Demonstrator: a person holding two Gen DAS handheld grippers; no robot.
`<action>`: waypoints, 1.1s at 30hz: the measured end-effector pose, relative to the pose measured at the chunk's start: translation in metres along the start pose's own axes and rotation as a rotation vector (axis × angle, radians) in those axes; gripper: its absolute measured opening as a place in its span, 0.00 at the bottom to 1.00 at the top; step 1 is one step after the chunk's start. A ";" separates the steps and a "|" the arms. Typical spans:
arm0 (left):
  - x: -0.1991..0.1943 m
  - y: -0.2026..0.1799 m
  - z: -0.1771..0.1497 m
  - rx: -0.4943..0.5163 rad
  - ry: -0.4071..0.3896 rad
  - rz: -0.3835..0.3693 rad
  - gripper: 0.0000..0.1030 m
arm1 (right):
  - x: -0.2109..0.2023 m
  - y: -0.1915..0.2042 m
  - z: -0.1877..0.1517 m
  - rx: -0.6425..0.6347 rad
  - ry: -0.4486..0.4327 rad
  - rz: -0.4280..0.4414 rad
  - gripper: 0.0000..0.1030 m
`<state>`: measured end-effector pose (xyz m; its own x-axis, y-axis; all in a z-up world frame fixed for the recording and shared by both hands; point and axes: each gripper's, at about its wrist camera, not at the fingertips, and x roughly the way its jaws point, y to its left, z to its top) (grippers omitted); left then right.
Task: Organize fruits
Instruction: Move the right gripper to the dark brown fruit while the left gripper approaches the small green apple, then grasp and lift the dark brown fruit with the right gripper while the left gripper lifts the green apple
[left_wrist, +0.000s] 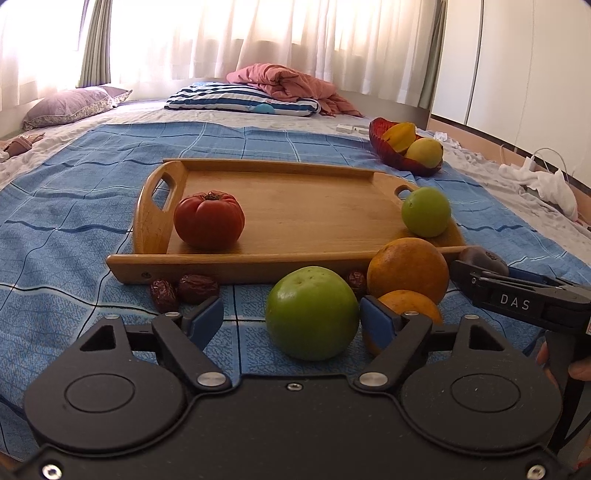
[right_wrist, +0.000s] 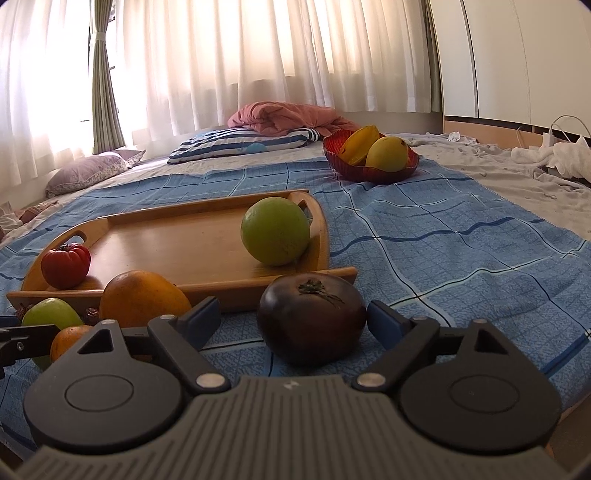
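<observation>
Fruit lies mostly off the tray (left_wrist: 258, 254): only a red tomato (left_wrist: 209, 219) and a small green fruit (left_wrist: 426, 211) sit on the wood, while a big green fruit (left_wrist: 312, 313), two oranges (left_wrist: 408, 270) and some dates (left_wrist: 184, 290) rest on the bed's blue blanket (left_wrist: 74, 229) just before its near rim. The left gripper (left_wrist: 291, 320) stands with jaws wide around the big green fruit, not pressing it. The right gripper (right_wrist: 293, 320) brackets a dark tomato (right_wrist: 312, 319), jaws likewise wide. Risks, as I judge them: soft bedding lets round fruit roll as the jaws close (the oranges crowd the left gripper's right finger (left_wrist: 376, 325)); the two grippers are near and could collide; a hard squeeze could bruise the tomato.
</observation>
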<state>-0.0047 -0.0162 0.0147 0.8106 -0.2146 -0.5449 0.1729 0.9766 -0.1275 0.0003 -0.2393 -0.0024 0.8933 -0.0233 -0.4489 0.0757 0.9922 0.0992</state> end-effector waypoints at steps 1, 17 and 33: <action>0.001 0.001 0.000 -0.017 0.001 -0.009 0.76 | 0.000 0.000 0.000 -0.001 0.000 0.000 0.85; 0.019 0.019 0.005 -0.207 0.062 -0.095 0.60 | 0.004 -0.013 -0.002 0.062 0.032 -0.003 0.71; 0.017 0.008 0.005 -0.174 0.057 -0.068 0.54 | 0.008 -0.010 -0.003 0.049 0.035 -0.016 0.69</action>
<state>0.0133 -0.0117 0.0089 0.7668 -0.2848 -0.5753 0.1229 0.9448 -0.3039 0.0055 -0.2487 -0.0099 0.8759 -0.0339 -0.4814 0.1124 0.9844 0.1351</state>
